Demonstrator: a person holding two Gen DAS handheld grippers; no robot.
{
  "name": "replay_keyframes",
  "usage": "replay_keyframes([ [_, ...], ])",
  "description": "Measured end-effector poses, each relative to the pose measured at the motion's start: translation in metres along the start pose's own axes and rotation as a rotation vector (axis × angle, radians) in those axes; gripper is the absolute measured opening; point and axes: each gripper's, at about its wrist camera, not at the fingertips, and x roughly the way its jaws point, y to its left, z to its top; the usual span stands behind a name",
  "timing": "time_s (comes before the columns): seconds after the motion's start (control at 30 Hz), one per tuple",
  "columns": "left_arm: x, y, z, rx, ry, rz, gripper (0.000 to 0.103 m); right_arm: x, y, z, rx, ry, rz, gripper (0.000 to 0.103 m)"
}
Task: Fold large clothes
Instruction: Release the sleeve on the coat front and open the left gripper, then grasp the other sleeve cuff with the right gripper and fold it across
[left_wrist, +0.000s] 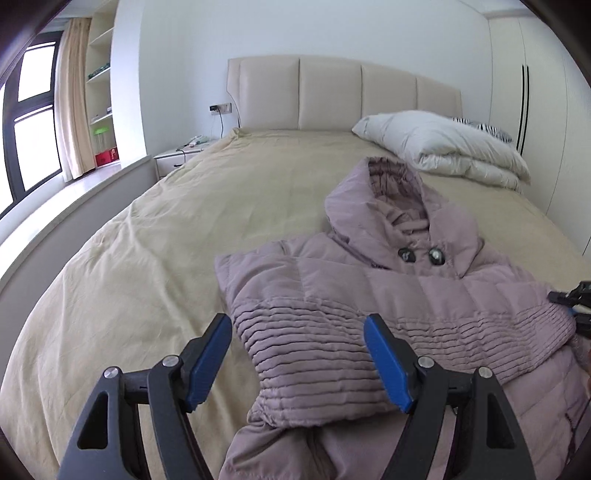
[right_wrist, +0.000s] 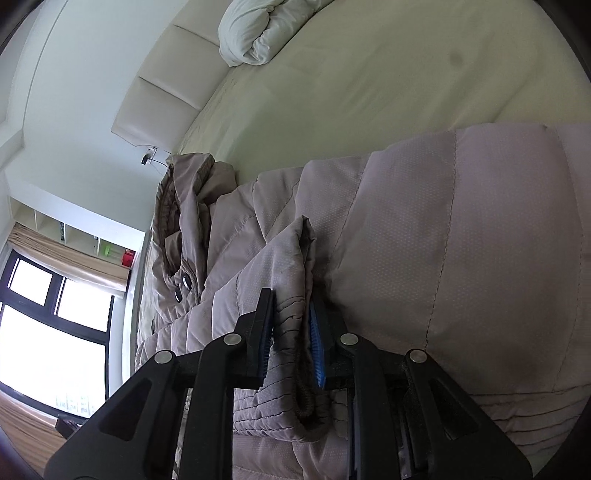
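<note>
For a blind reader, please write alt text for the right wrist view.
The right tool is shut on a bunched cuff of a mauve puffer coat lying on a beige bed. A white duvet lies near the headboard.

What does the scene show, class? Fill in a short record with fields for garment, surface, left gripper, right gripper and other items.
garment: mauve hooded puffer coat, lying front up, left sleeve folded across the chest
surface: bed with beige cover
left gripper: open, above the folded sleeve, gripping nothing
right gripper: shut on the coat's sleeve cuff
other items: white duvet by the headboard
</note>
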Motion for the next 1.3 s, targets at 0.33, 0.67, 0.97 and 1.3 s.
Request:
replay_keyframes([
  [0.33,0.057,0.025,-0.037,-0.055,0.171,-0.023,0.077,-0.080,0.035,-0.013,-0.113,-0.183,-0.068,0.061],
  [0.67,0.023,0.041,-0.029,-0.109,0.126,-0.070,0.069,0.008,0.065,-0.067,-0.351,0.051,-0.030,0.060],
  [0.97,0.052,0.037,-0.030,-0.044,0.221,0.005,0.070,-0.034,0.065,-0.073,-0.347,0.021,-0.058,0.085],
  [1.3,-0.031,0.035,-0.027,-0.125,0.042,-0.049,0.067,-0.174,-0.010,-0.090,-0.090,-0.239,0.001,0.084],
])
